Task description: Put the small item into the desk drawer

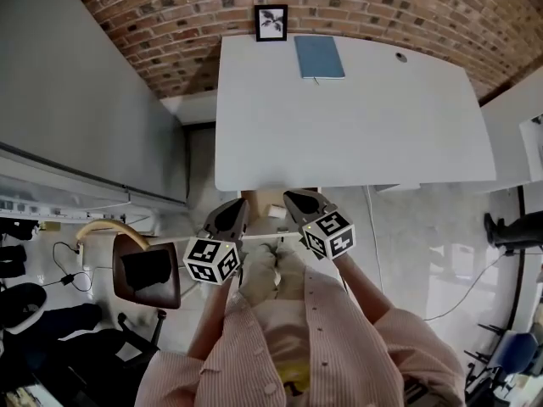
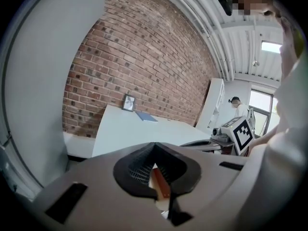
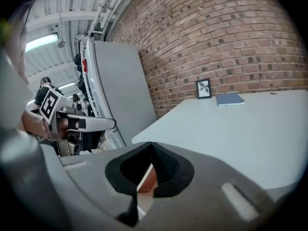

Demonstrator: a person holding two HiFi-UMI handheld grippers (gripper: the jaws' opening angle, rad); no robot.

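Under the front edge of the white desk (image 1: 356, 134) a drawer (image 1: 254, 239) stands pulled out, its wood-coloured inside (image 1: 257, 200) showing. A small pale item (image 1: 277, 212) lies in it between the two grippers. My left gripper (image 1: 231, 214) hangs over the drawer's left part and my right gripper (image 1: 299, 200) over its right part. Seen from its own camera, the left gripper (image 2: 154, 146) has its jaws met at the tips with nothing held. The right gripper (image 3: 151, 146) is shut too, and empty. Wood shows through the gaps below both pairs of tips.
A framed picture (image 1: 271, 22) and a blue notebook (image 1: 319, 57) lie at the desk's far edge by the brick wall (image 1: 356, 2). A brown chair (image 1: 146, 271) stands at the left. A grey partition (image 1: 76, 100) runs along the left, and cables lie on the floor.
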